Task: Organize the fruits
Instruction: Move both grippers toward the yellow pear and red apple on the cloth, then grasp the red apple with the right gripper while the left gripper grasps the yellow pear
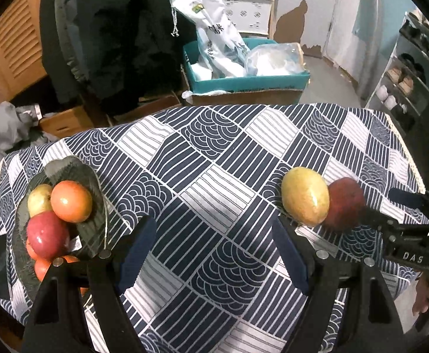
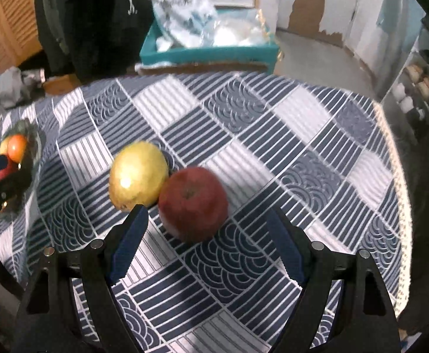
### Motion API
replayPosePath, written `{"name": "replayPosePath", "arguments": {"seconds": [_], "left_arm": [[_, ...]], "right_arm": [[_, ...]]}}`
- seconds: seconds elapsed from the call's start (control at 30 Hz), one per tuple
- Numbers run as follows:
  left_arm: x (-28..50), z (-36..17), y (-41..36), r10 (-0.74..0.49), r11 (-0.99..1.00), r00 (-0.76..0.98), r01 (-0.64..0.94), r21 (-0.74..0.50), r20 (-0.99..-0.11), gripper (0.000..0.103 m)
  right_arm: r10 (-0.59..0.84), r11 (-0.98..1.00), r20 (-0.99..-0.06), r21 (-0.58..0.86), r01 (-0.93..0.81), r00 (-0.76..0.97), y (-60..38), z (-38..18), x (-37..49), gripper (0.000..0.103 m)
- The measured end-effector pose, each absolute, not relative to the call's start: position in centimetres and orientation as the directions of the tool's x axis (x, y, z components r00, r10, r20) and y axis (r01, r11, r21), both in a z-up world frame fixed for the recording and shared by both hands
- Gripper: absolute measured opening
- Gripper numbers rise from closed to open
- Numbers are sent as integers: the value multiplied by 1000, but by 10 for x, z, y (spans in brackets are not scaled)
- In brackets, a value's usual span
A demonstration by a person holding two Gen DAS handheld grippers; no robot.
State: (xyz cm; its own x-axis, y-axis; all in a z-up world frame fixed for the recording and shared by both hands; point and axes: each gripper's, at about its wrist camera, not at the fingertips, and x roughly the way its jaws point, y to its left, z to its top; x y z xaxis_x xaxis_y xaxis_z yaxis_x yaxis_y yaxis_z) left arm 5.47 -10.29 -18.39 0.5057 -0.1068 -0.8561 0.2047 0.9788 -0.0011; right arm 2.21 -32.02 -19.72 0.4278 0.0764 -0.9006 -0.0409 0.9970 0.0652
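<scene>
At the far left of the surface (image 1: 214, 158), which is covered by a navy-and-white patterned cloth, a dark glass dish (image 1: 93, 182) holds a pile of fruit: a red apple (image 1: 48, 234), an orange-red fruit (image 1: 71, 201), a pale yellow-green one (image 1: 39, 198) behind them, and small orange ones (image 1: 42, 267) partly hidden below. The left gripper (image 1: 214, 250) hovers just right of the dish, its jaws spread apart with only bare cloth between them. Further right, well apart from the dish, a yellow fruit (image 2: 139, 175) and a dark red apple (image 2: 193, 203) lie touching each other on the cloth. The right gripper (image 2: 207, 242) is angled down just before the apple, jaws released and wide, gripping nothing; the apple sits ahead of the blue pads (image 2: 129, 244), not pressed by them. A teal box (image 1: 249, 81) of white bags stands beyond the surface.
</scene>
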Motion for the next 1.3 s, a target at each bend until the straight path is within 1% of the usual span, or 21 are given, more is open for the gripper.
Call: {"name": "replayPosePath", "arguments": {"seconds": [0.1, 0.3, 0.47, 0.67, 0.73, 0.77, 0.9, 1.03, 1.3], "left_arm": [[60, -193, -106, -93, 979, 498, 202, 11, -862, 82], [68, -208, -107, -104, 982, 458, 189, -17, -883, 82], [72, -213, -109, -116, 981, 443, 194, -32, -889, 82], [75, -215, -112, -129, 979, 432, 199, -45, -892, 82], [77, -215, -114, -136, 978, 430, 201, -52, -893, 82], [78, -215, -115, -142, 978, 428, 202, -58, -893, 82], [82, -213, -119, -164, 976, 421, 198, -86, -892, 82], [84, -211, -126, -189, 974, 419, 198, -113, -888, 82], [91, -208, -151, -254, 962, 397, 197, -189, -882, 82]], "right_arm": [[79, 997, -914, 65, -49, 398, -319, -210, 25, 83], [96, 994, -927, 73, -76, 363, -316, -227, 32, 83], [90, 993, -936, 59, -103, 340, -310, -239, 42, 83], [114, 989, -939, 78, -123, 324, -308, -250, 54, 83], [129, 987, -939, 91, -132, 319, -308, -254, 55, 80], [140, 985, -939, 101, -139, 314, -308, -256, 56, 74], [147, 984, -934, 105, -144, 324, -310, -256, 54, 72], [136, 988, -928, 103, -113, 347, -320, -252, 45, 72], [57, 997, -918, 74, 29, 391, -362, -235, 28, 72]]}}
